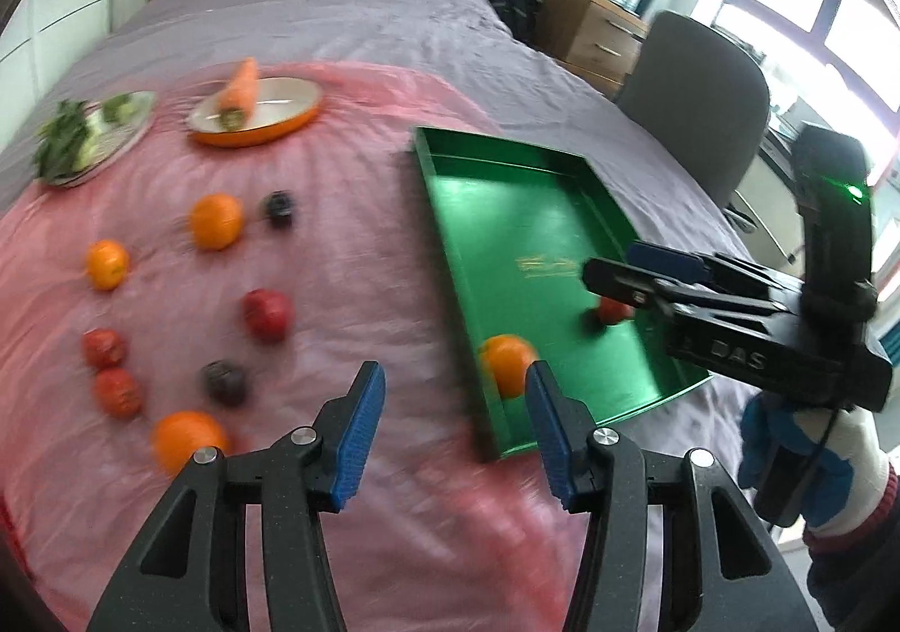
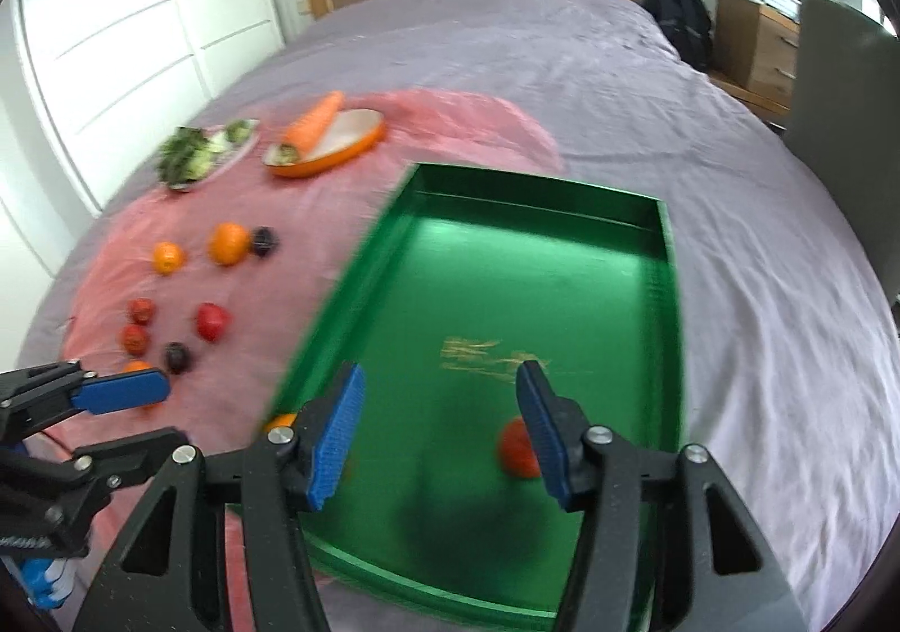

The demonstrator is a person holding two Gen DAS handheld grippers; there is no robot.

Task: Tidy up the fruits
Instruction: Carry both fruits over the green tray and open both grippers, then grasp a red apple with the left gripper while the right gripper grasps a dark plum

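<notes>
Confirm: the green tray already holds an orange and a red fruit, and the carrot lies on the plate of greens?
Not quite. The carrot lies across the orange dish, beside the plate of greens, as the right wrist view shows. The green tray does hold an orange and a red fruit.

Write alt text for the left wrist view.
An open left hand-held gripper hangs over a pink cloth on a bed, beside a green tray holding an orange and a red fruit. The right hand-held gripper reaches over the tray; more fruit lies scattered on the cloth.
</notes>
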